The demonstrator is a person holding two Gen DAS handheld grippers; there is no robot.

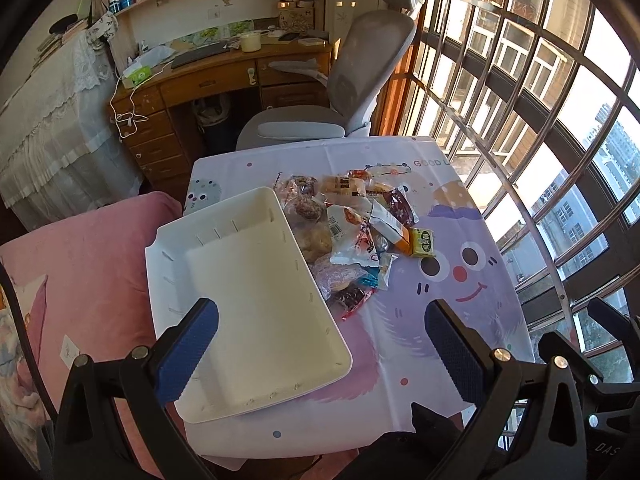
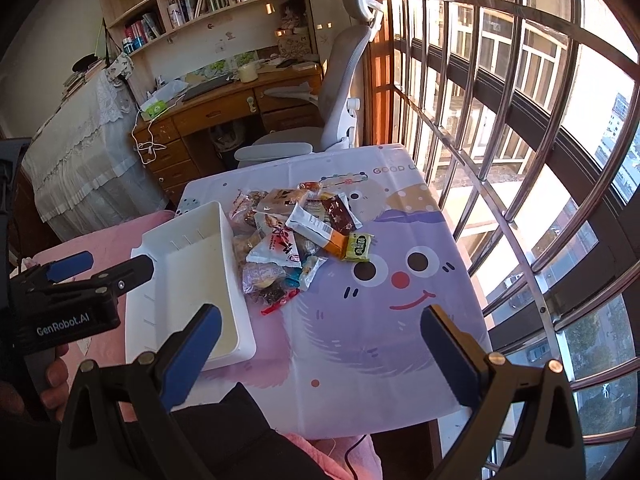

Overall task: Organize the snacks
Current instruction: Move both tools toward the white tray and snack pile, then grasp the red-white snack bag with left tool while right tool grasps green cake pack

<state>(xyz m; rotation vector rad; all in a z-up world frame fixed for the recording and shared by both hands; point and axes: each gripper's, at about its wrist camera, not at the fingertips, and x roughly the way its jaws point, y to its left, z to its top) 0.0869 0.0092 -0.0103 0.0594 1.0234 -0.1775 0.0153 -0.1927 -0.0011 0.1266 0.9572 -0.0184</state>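
Snacks (image 2: 294, 240) lie heaped in a loose pile of wrapped packets on the counter (image 2: 380, 344), along the right-hand long wall of a white bin (image 2: 192, 280) that stands empty beside them. Pile and bin both run lengthwise away from the grippers, so the bin's open mouth sits directly left of the packets. A small yellow-green packet (image 2: 360, 247) lies at the pile's right edge, and a red-wrapped sweet (image 2: 276, 306) marks its near end.

Right gripper (image 2: 320, 344) hovers above bare cartoon-printed cloth, fingers spread wide and holding nothing; the pile is ahead and slightly left of it, and by my judgement it is the nearer one to the snacks. Left gripper (image 1: 320, 344) is likewise spread and empty, hanging over the bin's near end.

Nothing stands between either gripper and the pile. Beyond the counter are a grey office chair (image 2: 332, 100) and a barred window (image 2: 520, 120).
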